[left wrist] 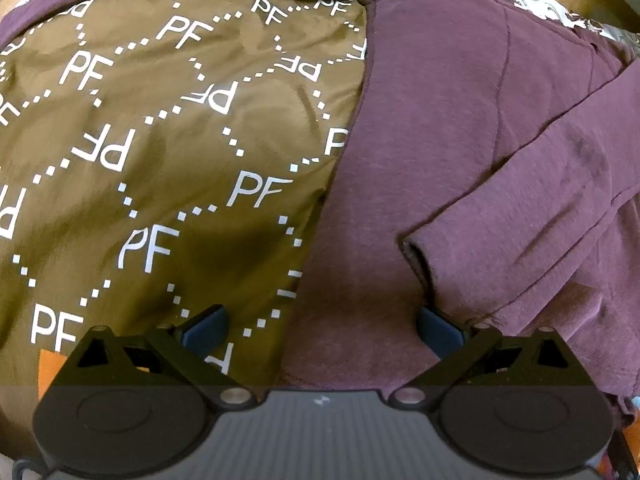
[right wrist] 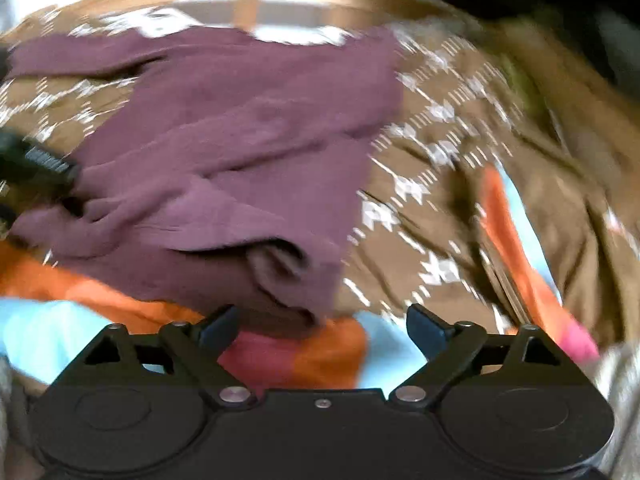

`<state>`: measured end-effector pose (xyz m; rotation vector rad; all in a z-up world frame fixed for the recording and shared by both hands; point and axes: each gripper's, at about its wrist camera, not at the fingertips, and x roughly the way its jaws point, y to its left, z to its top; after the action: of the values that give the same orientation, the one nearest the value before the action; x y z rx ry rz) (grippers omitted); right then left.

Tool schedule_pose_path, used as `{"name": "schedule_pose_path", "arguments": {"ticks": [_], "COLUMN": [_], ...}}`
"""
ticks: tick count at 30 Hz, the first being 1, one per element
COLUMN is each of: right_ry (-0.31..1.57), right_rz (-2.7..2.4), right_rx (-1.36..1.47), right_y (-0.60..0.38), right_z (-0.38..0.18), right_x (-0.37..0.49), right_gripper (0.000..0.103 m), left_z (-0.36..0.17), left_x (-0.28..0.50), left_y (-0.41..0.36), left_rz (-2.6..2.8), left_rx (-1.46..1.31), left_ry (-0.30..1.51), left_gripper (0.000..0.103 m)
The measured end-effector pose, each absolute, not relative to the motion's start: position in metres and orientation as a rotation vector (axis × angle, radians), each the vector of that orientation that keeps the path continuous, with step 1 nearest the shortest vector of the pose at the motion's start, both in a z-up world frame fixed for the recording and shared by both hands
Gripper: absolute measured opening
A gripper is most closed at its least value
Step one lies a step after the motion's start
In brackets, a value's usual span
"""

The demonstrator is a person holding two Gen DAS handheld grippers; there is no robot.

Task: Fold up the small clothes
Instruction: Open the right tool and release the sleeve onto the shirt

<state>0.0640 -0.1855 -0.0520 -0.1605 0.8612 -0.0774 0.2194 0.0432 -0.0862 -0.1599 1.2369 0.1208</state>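
Note:
A maroon long-sleeved top (left wrist: 440, 120) lies spread out, with an olive-brown panel printed with white "PF" letters (left wrist: 160, 160) on it. One sleeve cuff (left wrist: 418, 260) lies folded across the body. My left gripper (left wrist: 322, 332) hovers close over the top, open, with only flat fabric under the gap between its blue pads. In the blurred right wrist view the same top (right wrist: 240, 140) lies crumpled, and a rolled cuff (right wrist: 276, 264) sits just ahead of my right gripper (right wrist: 323, 325). That gripper is open and holds nothing. A black gripper part (right wrist: 44, 164) touches the top's left edge.
The top rests on a brown cover with a white pattern (right wrist: 440, 168). An orange and light blue cloth (right wrist: 328, 356) lies under the right gripper, and another orange strip (right wrist: 508, 240) runs to the right. A wooden rail (right wrist: 248, 12) crosses the far side.

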Motion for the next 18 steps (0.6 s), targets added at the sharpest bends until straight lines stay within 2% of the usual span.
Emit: {"name": "schedule_pose_path", "arguments": {"ticks": [3, 6, 8, 10, 18], "right_ry": [0.859, 0.875, 0.865, 0.844, 0.728], "right_rz": [-0.078, -0.12, -0.15, -0.15, -0.339], "right_rx": [-0.179, -0.149, -0.126, -0.082, 0.205], "right_y": [-0.174, -0.17, -0.174, -0.18, -0.232], "right_z": [-0.061, -0.076, -0.077, -0.071, -0.038], "right_x": [0.078, 0.093, 0.095, 0.088, 0.043], "right_gripper": [0.076, 0.047, 0.017, 0.002, 0.001], "left_z": [-0.086, -0.086, -0.086, -0.087, -0.089], "left_x": [0.219, 0.22, 0.22, 0.221, 0.22], "left_y": [0.043, 0.043, 0.044, 0.046, 0.043], "left_rz": [0.123, 0.119, 0.117, 0.116, 0.113], "left_rx": [-0.157, -0.16, -0.166, -0.167, -0.134], "left_ry": [1.237, 1.236, 1.237, 1.243, 1.247], "left_gripper": [0.102, 0.102, 0.102, 0.102, 0.102]}}
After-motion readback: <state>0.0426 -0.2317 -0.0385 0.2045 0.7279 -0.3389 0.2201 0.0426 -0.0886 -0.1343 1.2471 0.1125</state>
